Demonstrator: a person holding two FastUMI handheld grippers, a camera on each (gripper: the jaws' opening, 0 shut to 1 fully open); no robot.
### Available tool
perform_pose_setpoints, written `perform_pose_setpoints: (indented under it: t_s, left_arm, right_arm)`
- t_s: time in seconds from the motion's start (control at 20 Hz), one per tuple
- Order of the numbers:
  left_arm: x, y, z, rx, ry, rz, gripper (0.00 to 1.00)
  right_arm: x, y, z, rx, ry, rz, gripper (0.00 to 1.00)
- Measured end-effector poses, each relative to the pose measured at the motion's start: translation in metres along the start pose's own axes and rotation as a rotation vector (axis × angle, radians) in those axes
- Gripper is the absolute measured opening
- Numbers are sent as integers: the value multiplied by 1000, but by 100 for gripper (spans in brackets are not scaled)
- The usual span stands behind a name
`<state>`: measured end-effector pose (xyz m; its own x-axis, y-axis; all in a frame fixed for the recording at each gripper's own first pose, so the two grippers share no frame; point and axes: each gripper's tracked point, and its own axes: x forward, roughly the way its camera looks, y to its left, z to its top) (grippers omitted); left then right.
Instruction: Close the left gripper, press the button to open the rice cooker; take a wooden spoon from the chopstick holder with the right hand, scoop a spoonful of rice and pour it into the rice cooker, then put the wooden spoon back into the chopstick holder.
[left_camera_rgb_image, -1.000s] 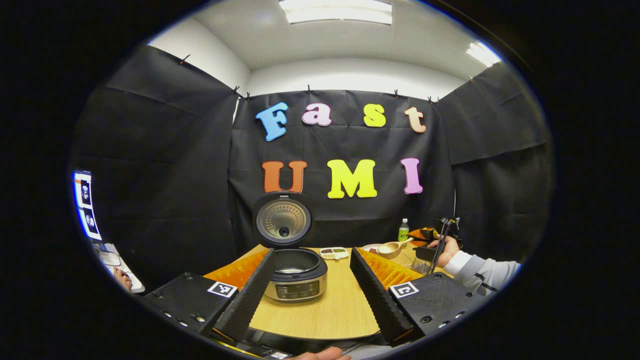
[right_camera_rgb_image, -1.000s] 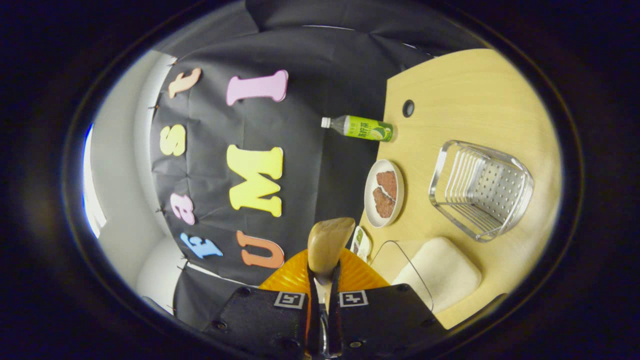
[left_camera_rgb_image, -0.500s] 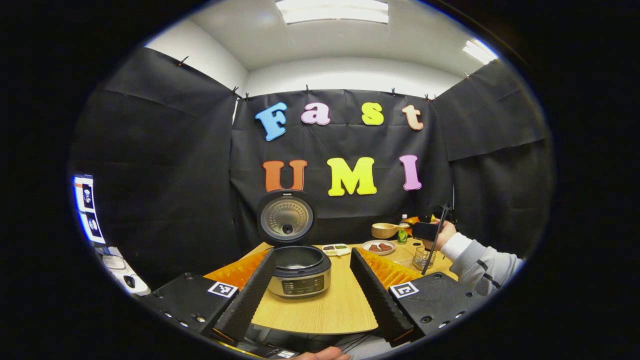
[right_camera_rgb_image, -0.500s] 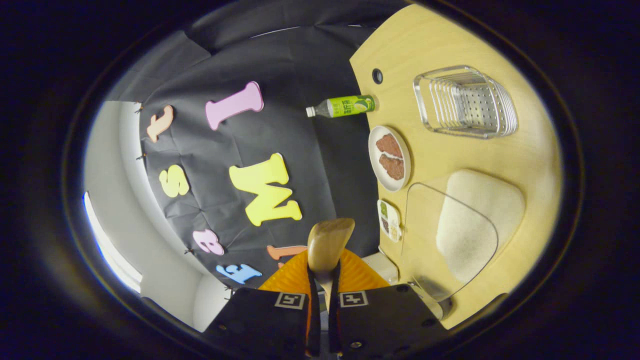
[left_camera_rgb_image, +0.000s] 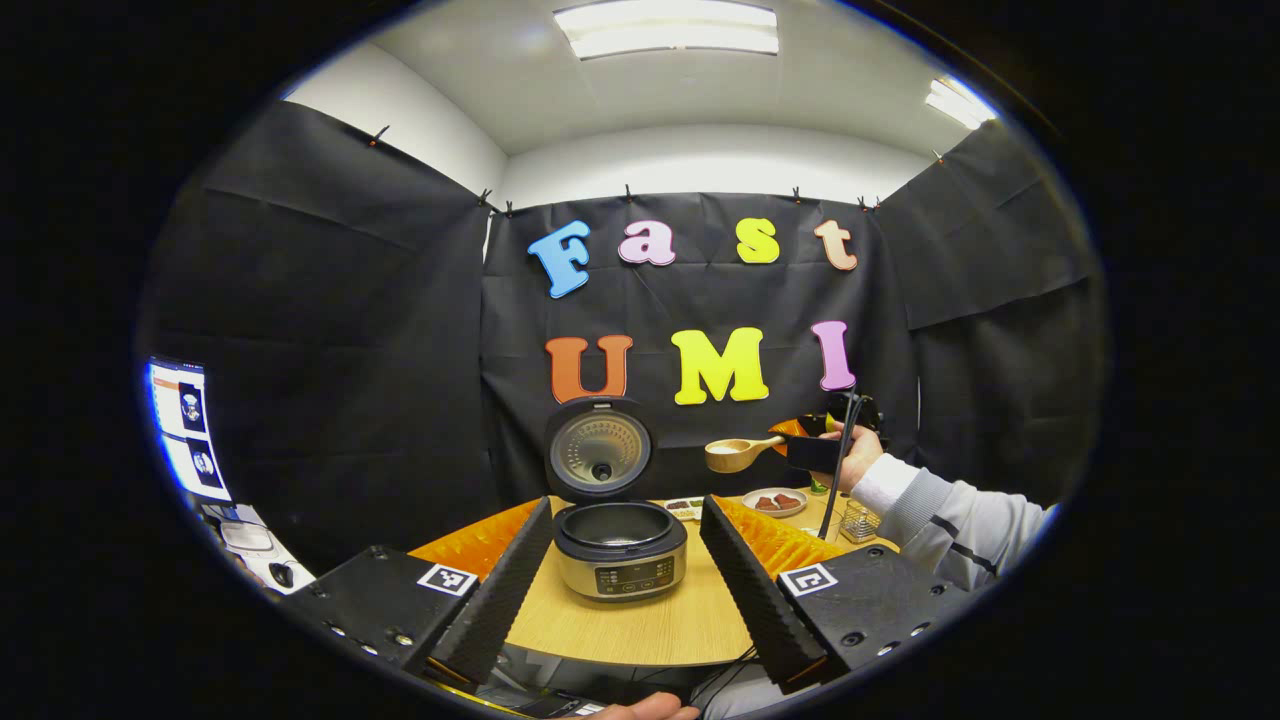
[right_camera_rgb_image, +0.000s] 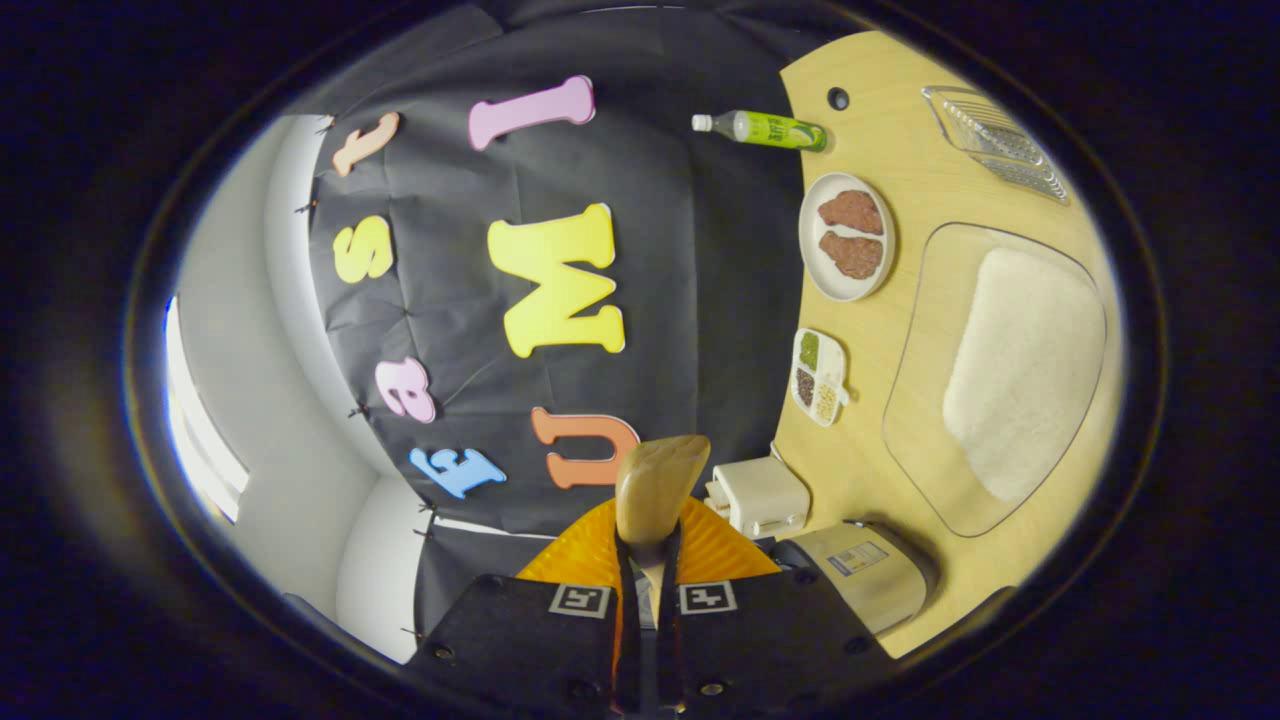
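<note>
One wooden spoon (right_camera_rgb_image: 655, 485) in right gripper (right_camera_rgb_image: 648, 590), one open rice cooker (left_camera_rgb_image: 620, 548).

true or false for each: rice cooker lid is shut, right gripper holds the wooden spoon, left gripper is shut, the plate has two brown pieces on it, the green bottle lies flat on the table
1. The rice cooker lid is shut. False: it stands open.
2. The right gripper holds the wooden spoon. True.
3. The left gripper is shut. False: its fingers stand wide apart.
4. The plate carries two brown pieces. True.
5. The green bottle lies flat on the table. False: it stands upright on it.
</note>
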<state>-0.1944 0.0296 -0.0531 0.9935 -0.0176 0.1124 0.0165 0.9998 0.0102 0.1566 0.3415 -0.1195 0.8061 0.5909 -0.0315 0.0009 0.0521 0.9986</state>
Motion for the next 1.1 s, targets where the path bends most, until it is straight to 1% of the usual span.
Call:
perform_pose_setpoints:
  t_s: [0.15,0.35,0.6,0.65,0.75,0.9,1.1]
  left_arm:
    - [-9,15,1,7,7,21,95]
    - [-20,28,6,-9,-8,33,96]
    - [-26,45,5,-24,-23,51,96]
    - [-26,47,3,-22,-19,54,96]
    - [-26,49,-1,-20,-10,53,96]
    - [-25,50,-3,-24,-9,56,96]
    - [-25,51,-5,-29,-3,61,96]
  right_arm:
    - [11,4,-33,-98,22,-30,11]
    - [26,19,-66,-324,8,-60,11]
    - [59,21,-88,-451,-19,-71,12]
    - [64,15,-92,-464,-9,-97,12]
    - [67,10,-100,-502,-3,-117,12]
    - [75,10,-116,-613,9,-116,12]
    - [78,9,-136,-833,34,-97,12]
